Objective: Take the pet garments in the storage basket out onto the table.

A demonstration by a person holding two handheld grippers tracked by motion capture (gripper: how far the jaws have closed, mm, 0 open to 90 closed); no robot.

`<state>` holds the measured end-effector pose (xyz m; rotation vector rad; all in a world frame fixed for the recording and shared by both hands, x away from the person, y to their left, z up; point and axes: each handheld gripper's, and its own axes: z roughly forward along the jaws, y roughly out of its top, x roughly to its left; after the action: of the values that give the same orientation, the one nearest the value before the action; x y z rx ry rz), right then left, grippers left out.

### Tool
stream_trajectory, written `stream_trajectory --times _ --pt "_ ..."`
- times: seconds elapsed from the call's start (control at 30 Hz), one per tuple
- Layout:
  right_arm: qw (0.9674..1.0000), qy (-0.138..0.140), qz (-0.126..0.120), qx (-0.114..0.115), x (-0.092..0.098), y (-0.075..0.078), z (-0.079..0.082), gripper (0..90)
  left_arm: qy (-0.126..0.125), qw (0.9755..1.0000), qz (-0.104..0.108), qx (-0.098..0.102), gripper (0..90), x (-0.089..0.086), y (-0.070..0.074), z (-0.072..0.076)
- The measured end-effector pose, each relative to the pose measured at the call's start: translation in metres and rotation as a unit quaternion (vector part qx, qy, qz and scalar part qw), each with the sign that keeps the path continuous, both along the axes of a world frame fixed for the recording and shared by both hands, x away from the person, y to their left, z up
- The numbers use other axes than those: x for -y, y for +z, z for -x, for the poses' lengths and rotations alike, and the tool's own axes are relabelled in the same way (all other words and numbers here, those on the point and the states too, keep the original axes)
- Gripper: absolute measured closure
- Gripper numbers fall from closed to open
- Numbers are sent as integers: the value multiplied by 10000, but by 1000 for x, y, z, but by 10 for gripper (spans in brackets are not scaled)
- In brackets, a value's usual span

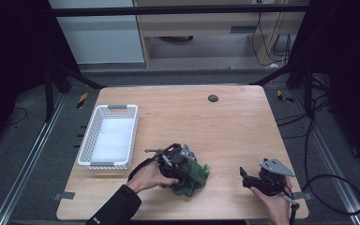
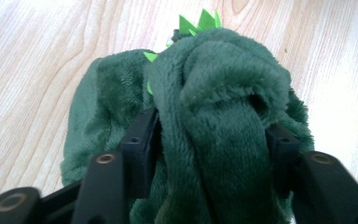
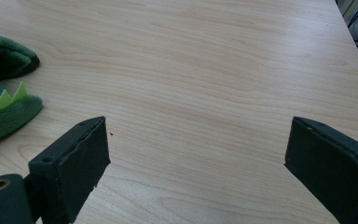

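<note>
I see green plush toy (image 1: 191, 178) on bench (image 1: 225, 126), near front edge, right of white basket (image 1: 108, 136). My left tool (image 1: 180, 165) at toy, jaws part-open with thick plush fold between them; cannot tell whether pads press it. My right tool (image 1: 252, 180) well right of toy, jaws wide, nothing between, over bare wood.
</note>
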<state>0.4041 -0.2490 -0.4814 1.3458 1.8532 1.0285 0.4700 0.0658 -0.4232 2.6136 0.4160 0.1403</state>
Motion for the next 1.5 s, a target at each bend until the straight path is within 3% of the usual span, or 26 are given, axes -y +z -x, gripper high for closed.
stream_trajectory --times 0.27,0.5,0.67,0.8,0.93,0.97,1.0,1.03,1.13,1.17,1.2,1.23,1.27,1.3,1.33,1.4,1.43,1.5 --pt "10000 -11 1 -2 1 0 0 62 102 9998 163 31 366 -10 3 4" --pt "10000 -12 -4 -43 0 -1 0 59 268 9982 513 158 299 -22 8 11" --pt "10000 -19 -13 -41 0 -1 0 58 453 9949 874 198 288 -33 12 15" --pt "10000 -20 -23 -60 0 -1 0 57 569 9929 1018 245 284 -40 14 19" --pt "10000 -33 -22 -50 0 -1 0 57 809 9877 1312 278 278 -53 13 25" --pt "10000 -33 -22 -50 0 -1 0 57 809 9877 1312 278 278 -53 13 25" --pt "10000 -34 -25 -53 1 -1 0 57 894 9850 1446 295 278 -59 12 26" --pt "10000 -34 -25 -53 1 -1 0 57 894 9850 1446 295 278 -59 12 26" --pt "10000 -38 -18 -60 0 -1 -1 57 1052 9805 1630 322 278 -69 11 29" --pt "10000 -37 -17 -62 0 -1 0 57 1117 9783 1716 318 279 -72 10 30" --pt "10000 -54 -32 -70 0 -1 0 57 1219 9745 1852 352 282 -78 9 32" --pt "10000 -54 -32 -70 0 -1 0 57 1219 9745 1852 352 285 -78 9 32" --pt "10000 -60 -27 -67 0 -1 0 57 1361 9696 1984 449 288 -85 8 35" --pt "9999 -62 -32 -73 0 -1 0 56 1433 9670 2051 480 290 -89 7 37" --pt "10000 -59 -27 -75 0 -2 0 56 1433 9670 2051 480 290 -89 7 37" --pt "10000 -52 -8 -79 1 -2 -1 56 1626 9604 2187 573 294 -97 6 40" --pt "10000 -51 -17 -84 0 -2 -1 55 1770 9555 2274 626 295 -104 5 41" --pt "10000 -51 -19 -73 0 -2 -1 55 1905 9508 2344 682 298 -111 4 43"
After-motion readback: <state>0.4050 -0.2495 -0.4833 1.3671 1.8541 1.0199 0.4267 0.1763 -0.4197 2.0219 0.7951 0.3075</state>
